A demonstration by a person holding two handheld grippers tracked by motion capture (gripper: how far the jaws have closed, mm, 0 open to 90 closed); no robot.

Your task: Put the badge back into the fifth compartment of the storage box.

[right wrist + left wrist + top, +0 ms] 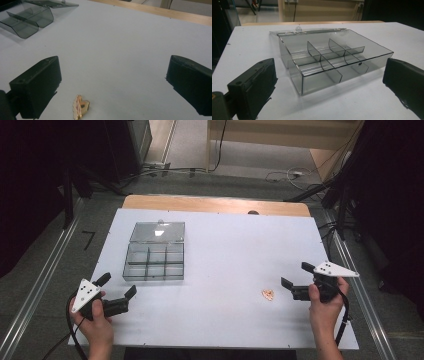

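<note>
A clear grey plastic organiser box [154, 261] [332, 62] with several compartments lies on the white table, its lid [157, 232] flat open behind it. All its compartments look empty. My left gripper [117, 286] [329, 82] is open just in front of the box, near its left corner. A small gold-coloured trinket [268, 294] [80, 107] lies on the table at the right. My right gripper [295, 275] [112, 87] stands open just right of the trinket, with nothing between its jaws; the trinket lies close to one jaw in the right gripper view.
The white table top [225, 265] has a bare wooden strip [215, 203] along its far edge. Metal rails [40, 285] run along both sides on the floor, and cables [295, 174] lie on the floor beyond the table.
</note>
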